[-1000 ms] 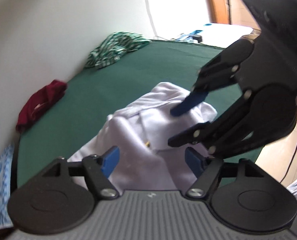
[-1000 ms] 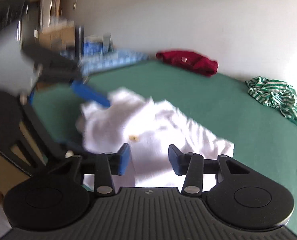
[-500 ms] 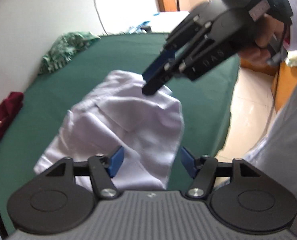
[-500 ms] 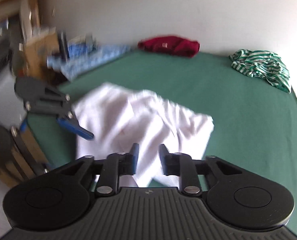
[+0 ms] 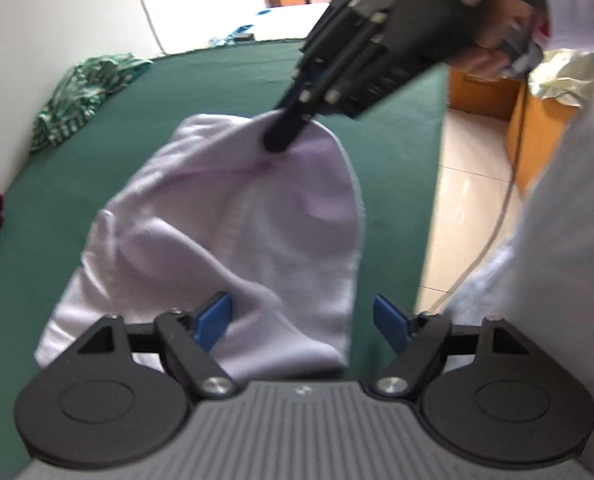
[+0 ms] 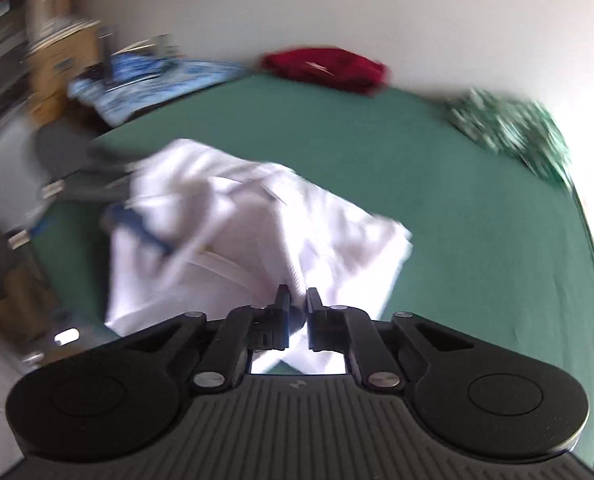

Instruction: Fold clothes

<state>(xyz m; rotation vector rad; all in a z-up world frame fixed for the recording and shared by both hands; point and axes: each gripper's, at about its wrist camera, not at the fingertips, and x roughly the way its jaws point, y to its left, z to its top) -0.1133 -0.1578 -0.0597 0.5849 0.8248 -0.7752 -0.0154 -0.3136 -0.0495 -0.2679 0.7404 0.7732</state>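
Right claw (image 6: 295, 312) pinches an edge of the crumpled pale-lilac cotton garment (image 5: 257, 220), lifting it off the green worktop (image 5: 97, 128); left claw (image 5: 303, 316) spread beside the cloth. Likely mid-fold; next needs a second corner gripped.

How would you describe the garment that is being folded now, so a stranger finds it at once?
Look at the green table. Near its front edge lies a crumpled white garment, pinched by the right tool. Its neighbours, one red and one green-striped, lie by the wall.
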